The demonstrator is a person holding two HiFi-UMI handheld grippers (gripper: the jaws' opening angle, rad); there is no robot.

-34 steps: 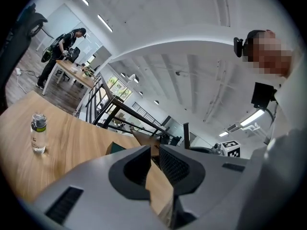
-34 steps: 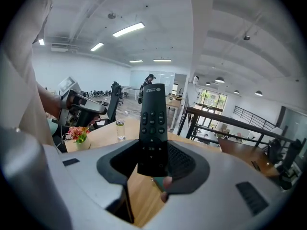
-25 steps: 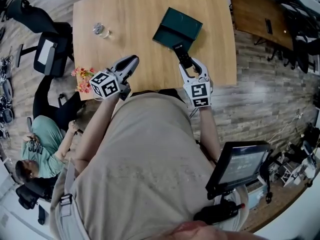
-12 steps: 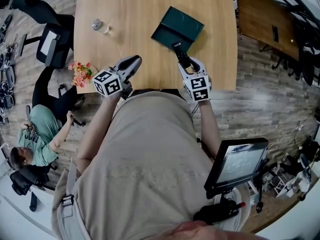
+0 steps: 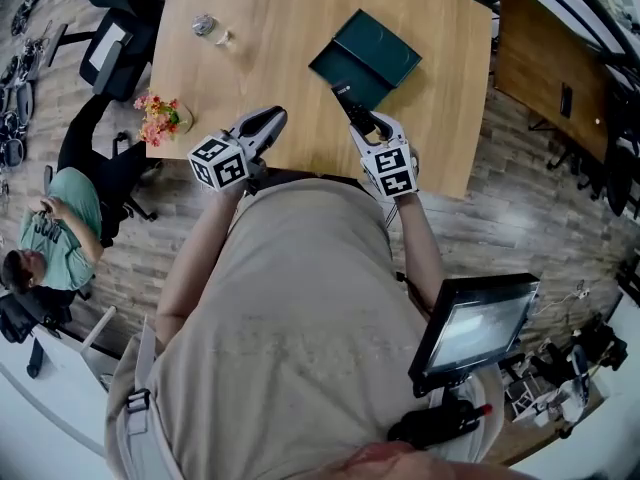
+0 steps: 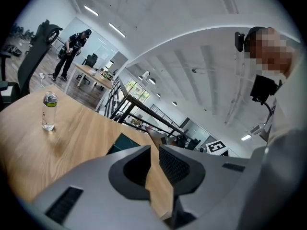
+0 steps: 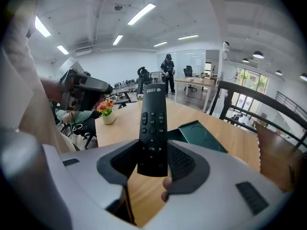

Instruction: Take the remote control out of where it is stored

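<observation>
The black remote control [image 5: 352, 107] [image 7: 153, 123] is held upright over the wooden table [image 5: 280, 38]. My right gripper [image 5: 368, 126] [image 7: 153, 159] is shut on the remote's lower end, and its upper end points toward the near edge of an open dark green case [image 5: 365, 60] [image 7: 201, 134]. My left gripper [image 5: 262, 125] [image 6: 154, 162] hovers at the table's near edge, left of the case. Its jaws are together and hold nothing. The green case [image 6: 122, 142] shows just past them.
A small clear bottle [image 5: 205, 26] [image 6: 49, 111] stands at the table's far left. A pot of flowers [image 5: 160, 116] [image 7: 106, 110] sits at its near left corner. An office chair [image 5: 110, 48] and a seated person [image 5: 50, 228] are left of the table. A monitor [image 5: 470, 333] stands at my right.
The head view has swung, so the table and case sit higher and further right. The right gripper still holds the remote by the case's near edge. The left gripper stays shut.
</observation>
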